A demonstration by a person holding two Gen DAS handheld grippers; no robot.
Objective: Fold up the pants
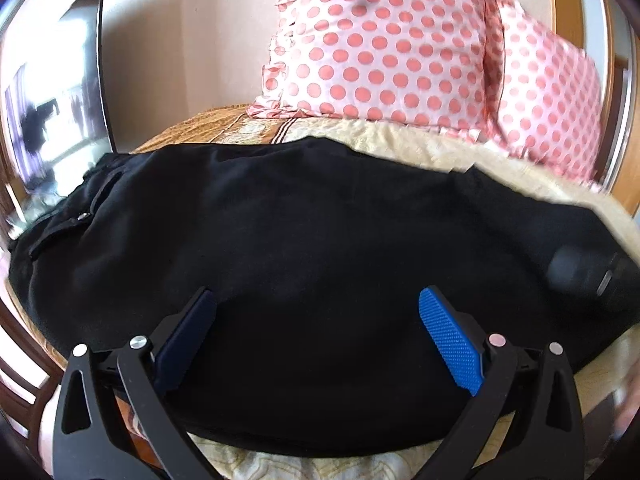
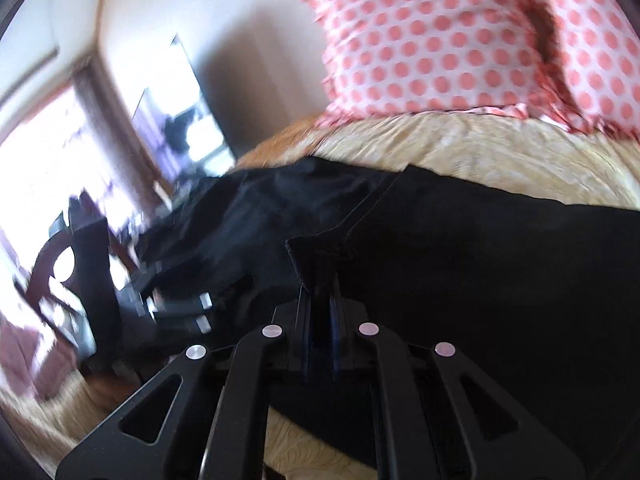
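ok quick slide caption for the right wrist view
Right tongs shut on a fold of the black pants on the bed, polka-dot pillows behind.

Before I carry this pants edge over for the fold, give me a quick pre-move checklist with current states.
1. Right claw shut on the black pants: ok, a fabric edge is pinched between its closed fingers.
2. Left claw free of cloth: ok, open, nothing between the blue pads.
3. Pants lying flat on the bedspread: ok in the left wrist view; the right wrist view shows bunching on the left.
4. Polka-dot pillows apart from the pants: ok, bedspread shows between them.
5. How many layers the right claw holds: cannot tell.
6. Right wrist view sharp: not ok, blurred.
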